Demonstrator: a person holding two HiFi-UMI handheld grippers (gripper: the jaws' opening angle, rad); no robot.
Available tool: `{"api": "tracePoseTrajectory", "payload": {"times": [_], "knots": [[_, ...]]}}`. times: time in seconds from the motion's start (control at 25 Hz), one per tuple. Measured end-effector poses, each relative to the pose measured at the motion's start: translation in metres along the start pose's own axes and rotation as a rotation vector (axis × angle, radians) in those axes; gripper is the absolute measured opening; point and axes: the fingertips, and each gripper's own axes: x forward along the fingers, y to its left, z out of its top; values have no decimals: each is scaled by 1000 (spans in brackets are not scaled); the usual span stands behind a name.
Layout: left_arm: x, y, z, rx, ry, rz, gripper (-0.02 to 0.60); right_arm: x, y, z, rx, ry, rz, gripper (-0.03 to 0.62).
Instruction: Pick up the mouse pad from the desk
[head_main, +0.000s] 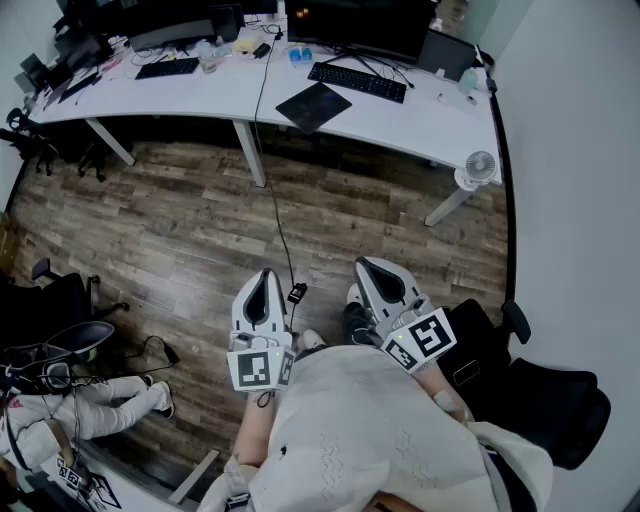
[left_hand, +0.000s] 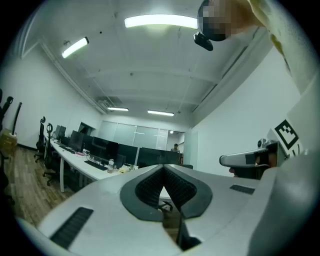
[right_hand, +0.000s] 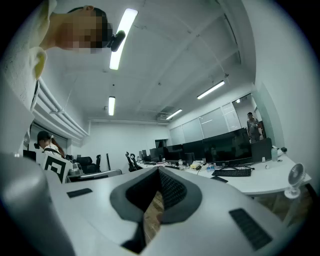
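Lying diagonally, mouse pad (head_main: 313, 106) corner faces desk (head_main: 410, 122) edge.

Right claw (right_hand: 159, 172) closed and empty, white desk (right_hand: 257, 184) beyond with keyboard (right_hand: 231, 172), small fan (right_hand: 295, 176)

The desk (head_main: 400, 125) stands well ahead of the left tool (head_main: 265, 278) and right tool (head_main: 366, 268), with floor (head_main: 180, 230) between. On it the pad (head_main: 313, 106) lies straight ahead between the tools, with the keyboard (head_main: 357, 82) just behind it. A fan (head_main: 480, 166) sits far ahead-right.
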Motion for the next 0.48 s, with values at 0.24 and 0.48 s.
{"api": "tracePoseTrajectory", "payload": {"times": [0.24,0.48], "knots": [[2,-10,0,52,10,6,14,-3,-1,2,4,9,0,0],[6,-6,-10,18,36,3,14,-1,-2,-1,0,17,-11,0]]}}
